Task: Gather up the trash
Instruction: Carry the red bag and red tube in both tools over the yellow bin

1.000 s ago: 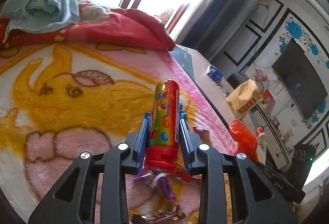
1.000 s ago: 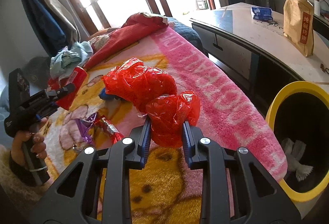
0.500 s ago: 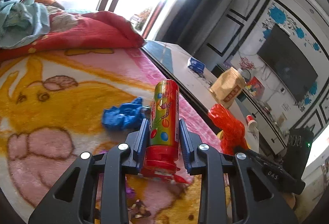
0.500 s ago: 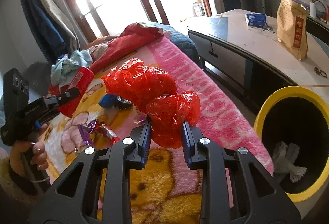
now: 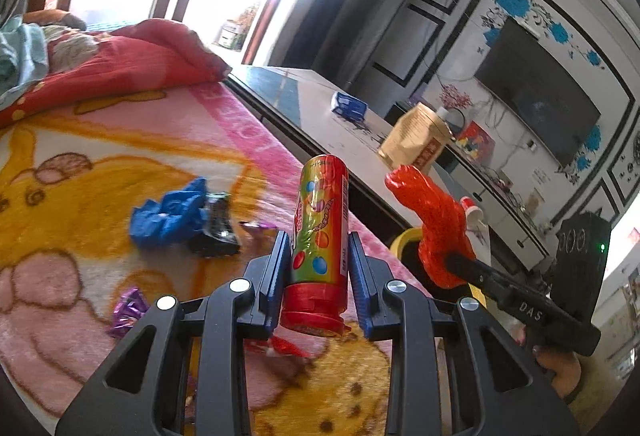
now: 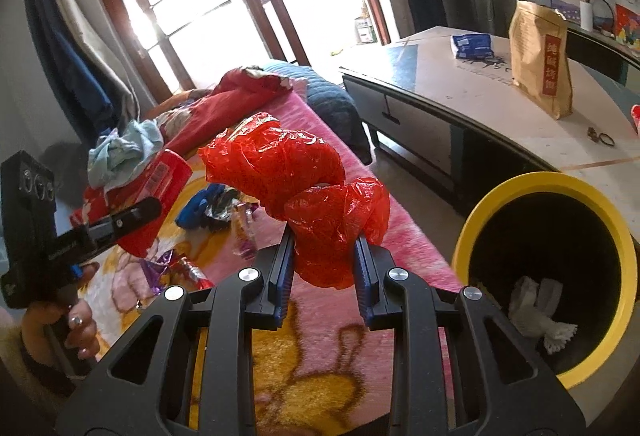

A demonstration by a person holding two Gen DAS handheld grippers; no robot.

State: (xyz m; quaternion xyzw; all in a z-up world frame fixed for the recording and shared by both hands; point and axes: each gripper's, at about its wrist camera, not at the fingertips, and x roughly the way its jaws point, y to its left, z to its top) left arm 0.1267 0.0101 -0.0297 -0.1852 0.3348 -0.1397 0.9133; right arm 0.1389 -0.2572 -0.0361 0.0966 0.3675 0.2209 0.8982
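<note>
A candy tube [image 5: 320,236] is being pinched by the left claw [image 5: 318,268] above the bed [image 5: 80,156]; a red plastic bag [image 6: 304,188] is being pinched by the right claw [image 6: 324,268] beside the yellow bin [image 6: 520,188]. If released early, the light bag is likely being dropped short of the rim.

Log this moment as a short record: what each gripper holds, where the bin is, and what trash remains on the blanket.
left gripper: shut on candy tube
right gripper: shut on red bag
bin: yellow rim, beside the bed, right of the right gripper; white paper inside
blanket: blue wad, dark wrapper, purple wrappers left
done: neither item binned yet
</note>
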